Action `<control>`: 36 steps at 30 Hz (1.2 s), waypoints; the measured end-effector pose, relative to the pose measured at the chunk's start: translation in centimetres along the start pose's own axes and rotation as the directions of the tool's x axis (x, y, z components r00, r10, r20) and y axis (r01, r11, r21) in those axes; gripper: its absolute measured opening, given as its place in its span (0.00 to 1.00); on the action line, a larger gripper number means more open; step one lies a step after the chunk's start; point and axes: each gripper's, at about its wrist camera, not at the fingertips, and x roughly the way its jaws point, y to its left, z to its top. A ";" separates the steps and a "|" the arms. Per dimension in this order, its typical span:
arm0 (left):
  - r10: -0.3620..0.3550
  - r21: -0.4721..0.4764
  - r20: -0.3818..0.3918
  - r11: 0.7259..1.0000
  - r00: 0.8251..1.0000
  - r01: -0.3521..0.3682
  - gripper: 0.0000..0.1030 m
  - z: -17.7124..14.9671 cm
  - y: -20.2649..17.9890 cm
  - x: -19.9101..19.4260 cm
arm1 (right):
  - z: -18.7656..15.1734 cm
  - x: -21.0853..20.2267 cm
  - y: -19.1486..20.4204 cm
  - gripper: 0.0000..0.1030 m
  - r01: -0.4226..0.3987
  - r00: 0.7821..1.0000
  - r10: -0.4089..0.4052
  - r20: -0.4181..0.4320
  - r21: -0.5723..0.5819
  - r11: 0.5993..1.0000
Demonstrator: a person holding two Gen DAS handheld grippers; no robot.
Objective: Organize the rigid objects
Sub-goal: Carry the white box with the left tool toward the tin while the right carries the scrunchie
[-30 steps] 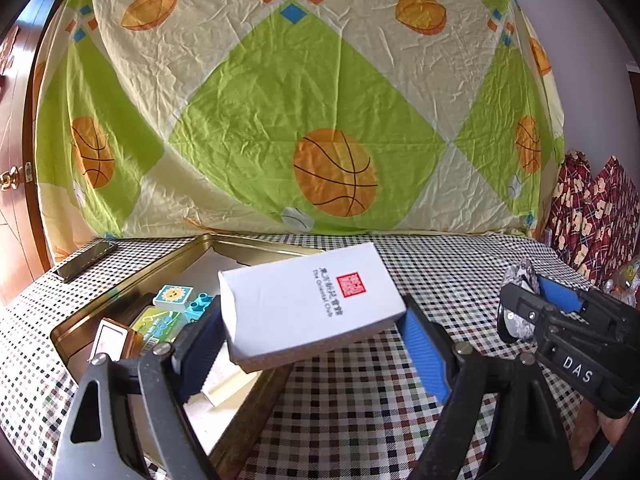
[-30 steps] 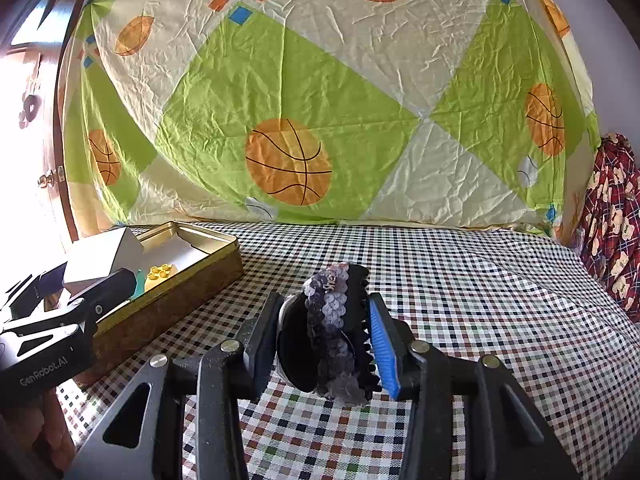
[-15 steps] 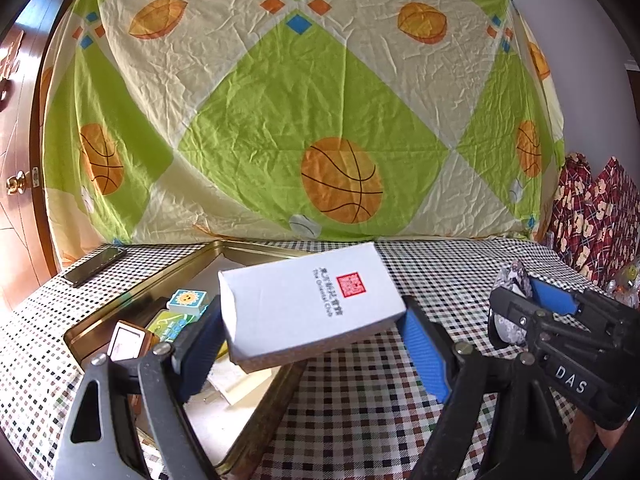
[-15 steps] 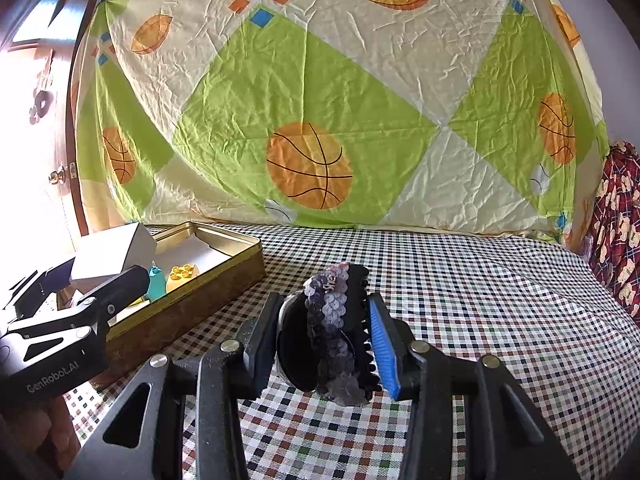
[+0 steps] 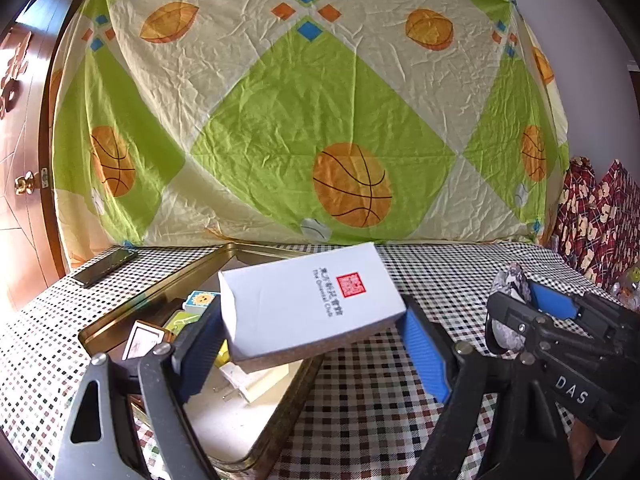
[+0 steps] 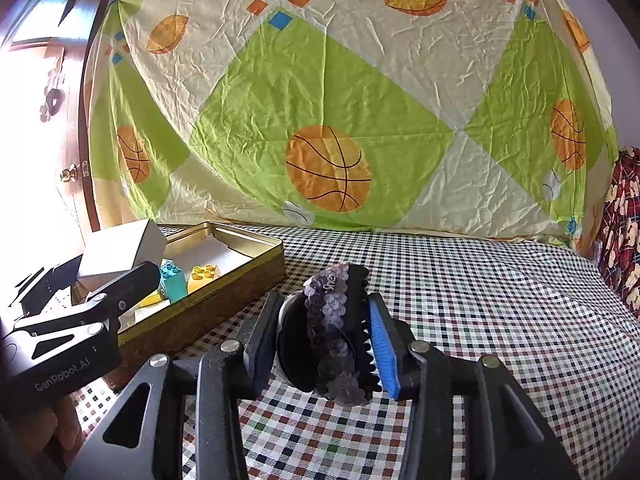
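Observation:
My left gripper [image 5: 310, 342] is shut on a white box with a red seal [image 5: 308, 304], held tilted above the near right corner of an open gold tin [image 5: 120, 320]. The same white box [image 6: 120, 250] and the left gripper [image 6: 100, 304] appear at the left of the right wrist view. My right gripper [image 6: 324, 334] is shut on a black hair claw with purple sequins [image 6: 334, 328], held above the checked cloth to the right of the gold tin [image 6: 224, 292]. The right gripper [image 5: 532, 312] with the hair claw [image 5: 510, 280] also shows at the left wrist view's right edge.
Inside the tin lie a teal brick [image 6: 174, 280], a yellow brick [image 6: 202, 274], a sunflower tile [image 5: 200, 300], cards and white paper. A dark phone [image 5: 104, 266] lies at the table's far left. A patterned sheet [image 5: 312, 120] hangs behind. Checked tablecloth [image 6: 480, 320] stretches right.
The right gripper with the hair claw has drifted a little toward the tin, which now looks closer. The left gripper holds the white box in much the same place over the tin.

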 end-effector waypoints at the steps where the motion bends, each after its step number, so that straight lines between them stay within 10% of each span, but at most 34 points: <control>1: 0.001 -0.001 0.000 1.000 1.000 -0.001 0.82 0.0 0.1 0.0 | 0.0 0.0 0.1 0.44 -0.003 1.000 0.003 0.000 -0.001 1.000; 36: 0.069 -0.053 0.020 0.996 0.997 -0.068 0.82 0.0 4.3 -0.9 | 0.2 0.3 4.4 0.44 -0.092 0.996 0.092 -0.004 -0.067 0.994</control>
